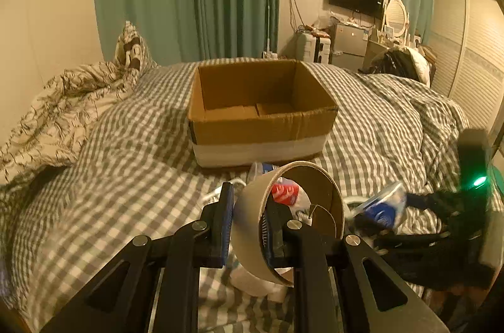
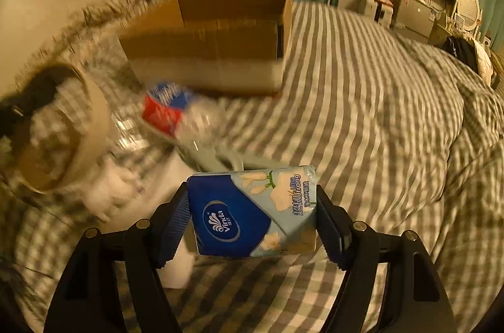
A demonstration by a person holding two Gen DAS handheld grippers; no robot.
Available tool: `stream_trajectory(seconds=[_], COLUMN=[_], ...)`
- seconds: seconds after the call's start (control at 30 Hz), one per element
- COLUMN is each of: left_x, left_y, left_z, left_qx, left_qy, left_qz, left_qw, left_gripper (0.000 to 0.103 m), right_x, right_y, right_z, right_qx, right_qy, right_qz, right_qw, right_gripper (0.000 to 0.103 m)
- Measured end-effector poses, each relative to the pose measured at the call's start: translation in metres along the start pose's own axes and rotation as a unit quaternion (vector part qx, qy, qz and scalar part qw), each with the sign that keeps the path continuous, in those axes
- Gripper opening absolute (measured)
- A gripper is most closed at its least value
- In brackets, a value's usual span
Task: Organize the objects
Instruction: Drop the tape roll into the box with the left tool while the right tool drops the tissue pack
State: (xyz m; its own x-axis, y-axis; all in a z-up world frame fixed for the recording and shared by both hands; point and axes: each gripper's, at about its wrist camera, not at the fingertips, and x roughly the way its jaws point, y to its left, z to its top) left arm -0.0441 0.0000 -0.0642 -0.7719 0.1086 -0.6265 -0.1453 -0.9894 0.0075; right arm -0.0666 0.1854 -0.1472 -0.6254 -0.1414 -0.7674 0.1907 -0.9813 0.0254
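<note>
My left gripper (image 1: pixel 249 219) is shut on the wall of a wide cardboard tape roll (image 1: pixel 252 226), one finger inside the ring, one outside, held above the bed. The roll also shows blurred in the right wrist view (image 2: pixel 94 125). My right gripper (image 2: pixel 252 213) is shut on a blue Vinda tissue pack (image 2: pixel 252 213), which also shows at the right of the left wrist view (image 1: pixel 382 207). An open, empty cardboard box (image 1: pixel 261 125) sits on the bed ahead (image 2: pixel 214 49). A crumpled plastic bottle with a red and blue label (image 2: pixel 170 109) lies in front of the box (image 1: pixel 285 191).
The bed has a grey checked cover (image 1: pixel 110 175). A patterned duvet (image 1: pixel 63 100) is bunched at the left. White items (image 2: pixel 176 238) lie on the bed below the grippers. A dark bag (image 1: pixel 397 62), a fridge and a TV stand at the far right.
</note>
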Motion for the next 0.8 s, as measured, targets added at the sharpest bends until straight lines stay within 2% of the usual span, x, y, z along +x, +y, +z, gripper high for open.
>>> stream_trajectory(seconds=[0.2,0.33,0.43,0.6,0.8], left_x=[-0.001,0.006,0.017,0.058,0.126], left_y=[0.004,0.010,0.013,0.021,0.028], left_z=[0.044,0.088,0.114,0.151,0.160], left_qx=[0.010,0.013,0.018,0.018,0.027], left_qy=[-0.026,-0.049,-0.056,-0.052,-0.015], left_qz=[0.015,0.024,0.034,0.050,0.063], left_qw=[0.9995,0.9985,0.9977,0.9972,0.9975], left_gripper=[0.016,0.016,0.016,0.016,0.016], right_x=[-0.051,-0.067,-0.078,-0.057,0.013], right_y=[-0.005,-0.007,-0.005,0.000,-0.002], right_z=[0.060,0.116,0.158,0.208,0.239], right_qx=[-0.006,-0.016,-0.016,-0.020,-0.011], right_qy=[-0.078,-0.116,-0.141,-0.154,-0.118], right_qz=[0.016,0.029,0.055,0.064,0.072], right_qw=[0.997,0.993,0.988,0.986,0.990], right_gripper=[0.073,0.073,0.073,0.073,0.073])
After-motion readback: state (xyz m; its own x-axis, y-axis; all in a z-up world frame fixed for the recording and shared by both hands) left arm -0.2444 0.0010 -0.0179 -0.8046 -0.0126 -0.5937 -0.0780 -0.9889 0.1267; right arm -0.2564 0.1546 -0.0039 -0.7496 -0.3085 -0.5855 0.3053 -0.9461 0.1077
